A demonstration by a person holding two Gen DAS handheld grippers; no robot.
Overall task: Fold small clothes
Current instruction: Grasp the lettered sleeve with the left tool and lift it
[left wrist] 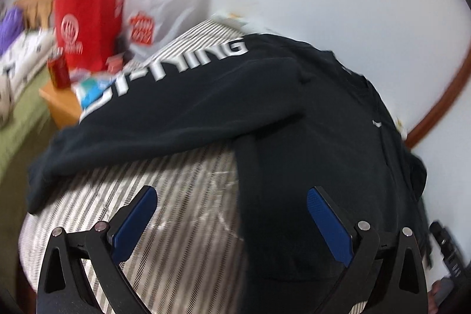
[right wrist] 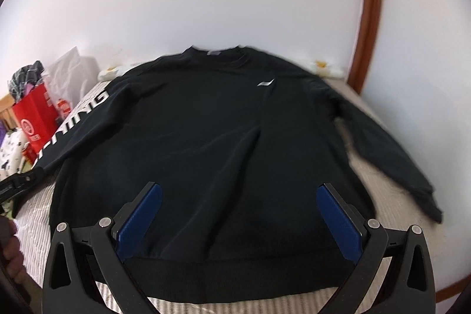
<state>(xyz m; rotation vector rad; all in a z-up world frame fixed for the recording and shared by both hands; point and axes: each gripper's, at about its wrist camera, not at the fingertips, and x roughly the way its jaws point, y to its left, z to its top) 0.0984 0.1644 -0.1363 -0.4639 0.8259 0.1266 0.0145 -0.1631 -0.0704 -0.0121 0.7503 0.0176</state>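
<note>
A black sweatshirt (right wrist: 212, 137) lies spread flat, front up, on a striped bed cover (right wrist: 32, 228), neck toward the far wall and both sleeves out to the sides. Its left sleeve (left wrist: 153, 119) carries white lettering. My right gripper (right wrist: 239, 190) hovers open over the lower middle of the body, just above the hem (right wrist: 235, 278), holding nothing. My left gripper (left wrist: 232, 193) is open too, over the bed cover (left wrist: 182, 196) beside the shirt's left side, below the lettered sleeve. That left gripper shows as a black shape (right wrist: 17, 184) at the right wrist view's left edge.
A red paper bag (left wrist: 88, 28), a grey plastic bag (left wrist: 164, 8) and a red can (left wrist: 59, 69) crowd a wooden bedside table (left wrist: 59, 102) left of the bed. A white wall stands behind, with a brown door frame (right wrist: 368, 13) at right. A person's hand (right wrist: 8, 249) shows at lower left.
</note>
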